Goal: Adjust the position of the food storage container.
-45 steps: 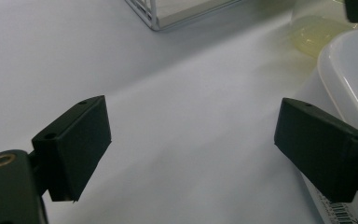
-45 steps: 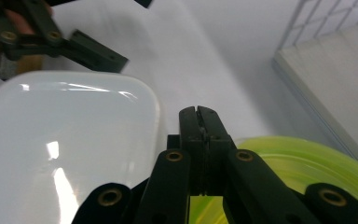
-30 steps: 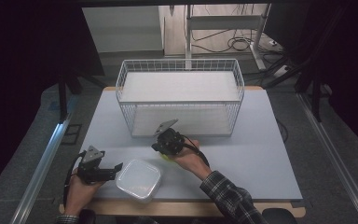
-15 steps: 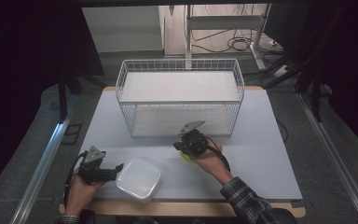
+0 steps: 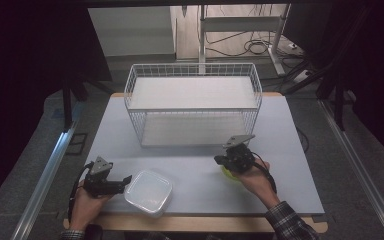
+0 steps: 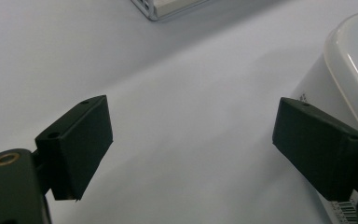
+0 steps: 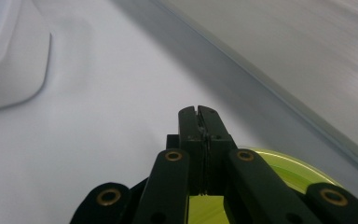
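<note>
The right gripper point(image 5: 219, 161) has its jaws pressed tight together, and a thin yellow-green disc point(image 7: 279, 170), perhaps a lid, sits just beneath and behind them; I cannot tell whether its edge is pinched between the tips or whether it merely lies under the tool. If it is held only by a sliver of rim, a quick sideways swing could let it slip and drop onto the white table point(image 5: 290, 145). The left gripper point(image 5: 125, 180) is spread wide, with the clear plastic container point(image 5: 148, 191) just beside one jaw, touching or nearly so. Nothing is clamped there, so a nudge from that jaw could push the light container away. The wire basket point(image 5: 192, 102) ahead of both grippers could snag the disc if it is carried low.
</note>
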`<control>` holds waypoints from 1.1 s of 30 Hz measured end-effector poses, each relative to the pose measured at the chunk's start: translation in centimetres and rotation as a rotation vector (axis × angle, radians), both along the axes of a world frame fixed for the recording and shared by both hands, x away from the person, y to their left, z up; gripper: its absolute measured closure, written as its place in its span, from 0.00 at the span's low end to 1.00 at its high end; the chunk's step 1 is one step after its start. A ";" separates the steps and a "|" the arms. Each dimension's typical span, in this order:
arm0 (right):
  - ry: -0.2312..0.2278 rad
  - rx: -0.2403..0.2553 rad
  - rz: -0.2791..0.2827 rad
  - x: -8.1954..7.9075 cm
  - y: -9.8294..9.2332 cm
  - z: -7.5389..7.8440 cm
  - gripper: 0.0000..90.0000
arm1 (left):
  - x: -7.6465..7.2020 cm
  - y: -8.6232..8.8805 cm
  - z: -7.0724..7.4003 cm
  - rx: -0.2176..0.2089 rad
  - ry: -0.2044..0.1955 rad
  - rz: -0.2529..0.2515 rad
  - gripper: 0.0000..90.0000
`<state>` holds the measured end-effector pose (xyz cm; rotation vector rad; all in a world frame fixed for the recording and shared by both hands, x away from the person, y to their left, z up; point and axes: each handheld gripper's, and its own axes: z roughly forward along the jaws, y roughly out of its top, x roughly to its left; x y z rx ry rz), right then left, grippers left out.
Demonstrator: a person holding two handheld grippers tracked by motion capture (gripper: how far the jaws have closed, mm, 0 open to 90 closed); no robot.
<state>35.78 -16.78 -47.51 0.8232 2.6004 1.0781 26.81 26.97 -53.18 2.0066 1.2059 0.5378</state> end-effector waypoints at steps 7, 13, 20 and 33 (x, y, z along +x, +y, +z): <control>0.015 0.001 -0.053 -1.3 -4.0 0.3 0.98 | -0.2 0.3 0.1 -0.001 0.009 0.013 0.13; 0.005 -0.006 -0.109 -2.2 -5.7 0.5 0.97 | -0.9 0.6 0.3 0.017 0.036 0.012 0.19; -0.024 0.020 -0.064 -4.2 -4.1 0.2 0.97 | -2.5 0.9 0.7 -0.019 0.102 -0.075 0.56; 0.059 0.051 0.016 -7.1 -1.2 -1.4 0.98 | -4.8 -0.9 0.3 -0.077 0.270 -0.150 0.99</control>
